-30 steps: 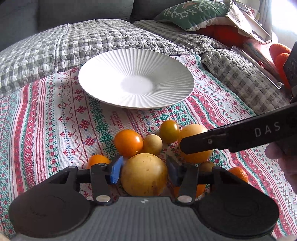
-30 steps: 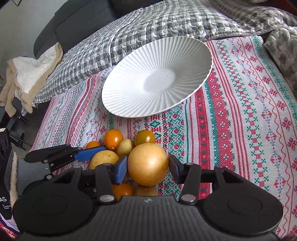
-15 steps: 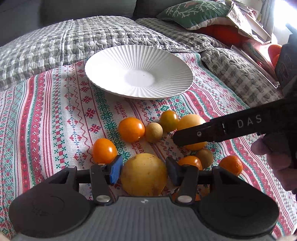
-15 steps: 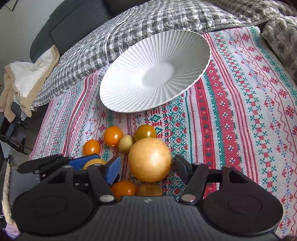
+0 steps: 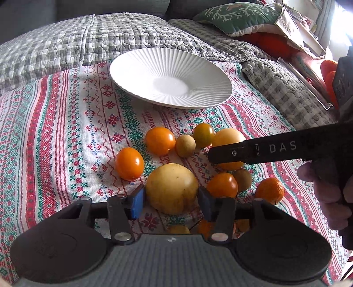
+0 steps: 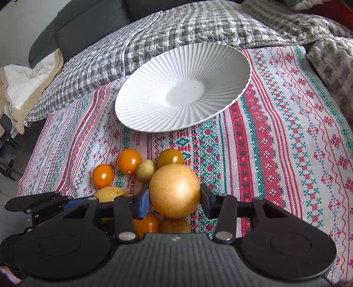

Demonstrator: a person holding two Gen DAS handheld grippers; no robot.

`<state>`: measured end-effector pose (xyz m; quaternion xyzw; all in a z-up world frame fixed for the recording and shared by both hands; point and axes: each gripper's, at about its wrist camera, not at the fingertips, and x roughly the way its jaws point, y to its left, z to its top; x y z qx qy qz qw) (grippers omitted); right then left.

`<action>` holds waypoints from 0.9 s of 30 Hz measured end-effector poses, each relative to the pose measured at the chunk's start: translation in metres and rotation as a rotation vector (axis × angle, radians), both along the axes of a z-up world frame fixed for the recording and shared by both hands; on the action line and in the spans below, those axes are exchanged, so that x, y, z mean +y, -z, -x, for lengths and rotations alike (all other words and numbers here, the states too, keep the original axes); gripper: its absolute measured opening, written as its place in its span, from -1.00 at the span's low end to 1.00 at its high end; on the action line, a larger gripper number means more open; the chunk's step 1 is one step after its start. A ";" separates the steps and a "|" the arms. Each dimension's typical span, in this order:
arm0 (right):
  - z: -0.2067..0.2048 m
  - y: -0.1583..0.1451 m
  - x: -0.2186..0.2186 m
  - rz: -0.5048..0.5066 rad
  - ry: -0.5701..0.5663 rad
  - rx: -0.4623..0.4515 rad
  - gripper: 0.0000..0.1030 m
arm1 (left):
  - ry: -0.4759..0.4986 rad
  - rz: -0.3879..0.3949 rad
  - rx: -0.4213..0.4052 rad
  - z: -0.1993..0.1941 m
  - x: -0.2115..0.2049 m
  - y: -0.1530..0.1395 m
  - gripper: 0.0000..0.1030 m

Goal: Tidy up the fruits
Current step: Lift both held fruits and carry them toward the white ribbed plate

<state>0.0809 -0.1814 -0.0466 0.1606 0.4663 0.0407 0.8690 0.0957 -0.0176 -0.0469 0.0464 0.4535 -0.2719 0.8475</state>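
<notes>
My left gripper (image 5: 171,202) is shut on a pale yellow fruit (image 5: 171,187) and holds it above the patterned cloth. My right gripper (image 6: 174,198) is shut on a golden round fruit (image 6: 174,190); it also shows in the left wrist view (image 5: 227,138) behind the right gripper's black finger (image 5: 253,150). Several small orange and green-yellow fruits (image 5: 160,140) lie loose on the cloth below both grippers. A white ribbed plate (image 5: 169,77) stands beyond them, with nothing on it; it also shows in the right wrist view (image 6: 183,88).
A red, green and white patterned cloth (image 5: 55,132) covers the surface, over a grey checked quilt (image 5: 55,44). A green cushion (image 5: 238,17), papers and orange fruit (image 5: 328,66) lie at the far right. A beige and white blanket (image 6: 24,86) hangs at the left.
Both grippers have risen and drawn back with their fruits, so more loose fruit shows below them. The plate looks farther away.
</notes>
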 end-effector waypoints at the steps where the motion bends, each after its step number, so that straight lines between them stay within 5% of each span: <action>1: 0.000 -0.001 0.000 0.001 0.003 -0.001 -0.18 | -0.001 -0.003 -0.004 0.001 0.000 0.000 -0.20; 27: 0.020 -0.026 -0.010 -0.029 0.041 -0.057 -0.18 | -0.093 -0.006 -0.045 0.006 0.007 -0.031 -0.21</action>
